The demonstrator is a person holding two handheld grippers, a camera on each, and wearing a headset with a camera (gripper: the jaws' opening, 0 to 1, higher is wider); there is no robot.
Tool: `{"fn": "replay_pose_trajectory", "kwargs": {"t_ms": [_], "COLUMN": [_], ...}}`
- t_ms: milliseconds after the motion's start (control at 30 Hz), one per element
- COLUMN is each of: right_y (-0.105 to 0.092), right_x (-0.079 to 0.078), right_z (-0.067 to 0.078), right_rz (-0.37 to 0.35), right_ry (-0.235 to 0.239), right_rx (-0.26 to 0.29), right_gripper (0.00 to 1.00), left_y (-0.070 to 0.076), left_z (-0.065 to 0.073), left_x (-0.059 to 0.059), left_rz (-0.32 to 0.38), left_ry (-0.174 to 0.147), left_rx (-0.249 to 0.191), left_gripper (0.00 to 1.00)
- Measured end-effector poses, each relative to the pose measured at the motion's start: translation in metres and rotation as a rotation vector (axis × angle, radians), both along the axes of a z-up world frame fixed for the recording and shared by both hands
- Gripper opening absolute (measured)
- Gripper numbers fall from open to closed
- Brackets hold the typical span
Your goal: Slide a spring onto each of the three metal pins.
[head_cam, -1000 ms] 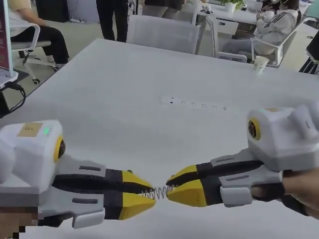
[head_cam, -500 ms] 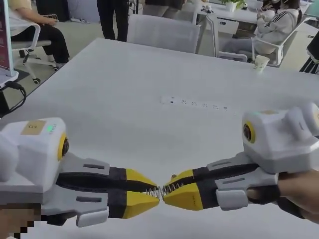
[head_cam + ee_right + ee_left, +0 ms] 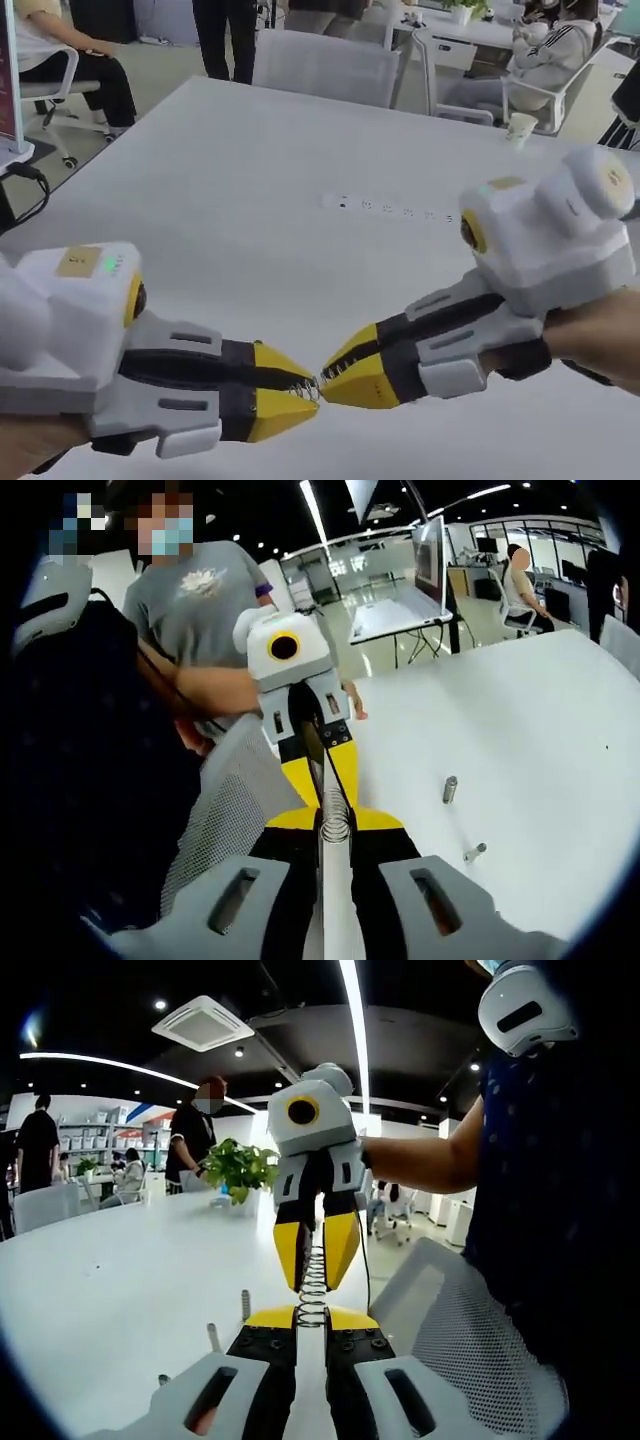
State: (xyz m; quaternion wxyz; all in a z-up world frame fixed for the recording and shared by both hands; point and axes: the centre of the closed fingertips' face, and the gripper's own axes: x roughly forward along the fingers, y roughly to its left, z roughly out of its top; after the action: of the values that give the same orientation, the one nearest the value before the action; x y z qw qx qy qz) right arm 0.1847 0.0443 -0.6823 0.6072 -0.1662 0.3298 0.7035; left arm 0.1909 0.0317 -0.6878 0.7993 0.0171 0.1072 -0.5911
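Observation:
A short steel spring (image 3: 311, 385) hangs in the air over the white table (image 3: 250, 200), stretched between the two yellow-tipped grippers. My left gripper (image 3: 300, 400) comes in from the lower left and is shut on one end. My right gripper (image 3: 335, 378) slopes down from the right and is shut on the other end. In the left gripper view the spring (image 3: 313, 1295) runs from my left gripper (image 3: 311, 1317) up to the right gripper (image 3: 316, 1282). Metal pins (image 3: 245, 1303) stand on the table to the left. In the right gripper view the spring (image 3: 336, 825) sits between my right gripper's (image 3: 335, 820) jaws, and two pins (image 3: 450, 788) stand to the right.
A row of flush sockets (image 3: 395, 208) lies mid-table. A paper cup (image 3: 521, 128) stands at the far right edge. Mesh chairs (image 3: 330, 65) line the far side, with people seated and standing beyond. A potted plant (image 3: 238, 1168) shows in the left gripper view.
The two grippers have closed in on each other, so less of the spring shows between them. My right gripper's body has risen and tilted, tips pointing down-left.

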Motion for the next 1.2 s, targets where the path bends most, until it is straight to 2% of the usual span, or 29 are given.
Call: {"fn": "replay_pose_trajectory", "kwargs": {"t_ms": [133, 233, 267, 467, 500, 600, 733, 833, 1200], "right_y": [0.000, 0.000, 0.000, 0.003, 0.001, 0.001, 0.001, 0.001, 0.001], "right_x": [-0.001, -0.001, 0.000, 0.001, 0.002, 0.003, 0.000, 0.000, 0.006], "right_z": [0.000, 0.001, 0.002, 0.001, 0.000, -0.002, -0.005, -0.007, -0.007], "right_rz": [0.063, 0.105, 0.110, 0.166, 0.185, 0.209, 0.246, 0.257, 0.256], "right_ry": [-0.084, -0.130, -0.141, -0.194, -0.220, -0.253, -0.280, -0.292, -0.300], "right_rx": [-0.131, -0.188, -0.223, -0.312, -0.344, -0.396, -0.439, -0.452, -0.465], "right_gripper": [0.08, 0.08, 0.08, 0.08, 0.08, 0.08, 0.08, 0.08, 0.08], "left_y": [-0.002, -0.003, -0.003, -0.004, -0.004, -0.006, -0.011, -0.011, -0.011], "left_z": [-0.002, -0.001, -0.001, -0.001, -0.001, -0.003, -0.008, -0.009, -0.009], "left_x": [-0.001, 0.000, 0.001, 0.005, 0.006, 0.007, 0.007, 0.007, 0.011], "left_rz": [-0.009, -0.006, -0.002, 0.008, 0.009, 0.007, -0.002, -0.007, 0.012], "left_ry": [0.001, -0.006, -0.009, -0.028, -0.031, -0.039, -0.048, -0.048, -0.046], "left_rx": [0.005, -0.002, -0.004, 0.004, 0.006, 0.021, 0.044, 0.050, 0.048], "left_gripper": [0.02, 0.02, 0.02, 0.02, 0.02, 0.03, 0.03, 0.03, 0.04]}}
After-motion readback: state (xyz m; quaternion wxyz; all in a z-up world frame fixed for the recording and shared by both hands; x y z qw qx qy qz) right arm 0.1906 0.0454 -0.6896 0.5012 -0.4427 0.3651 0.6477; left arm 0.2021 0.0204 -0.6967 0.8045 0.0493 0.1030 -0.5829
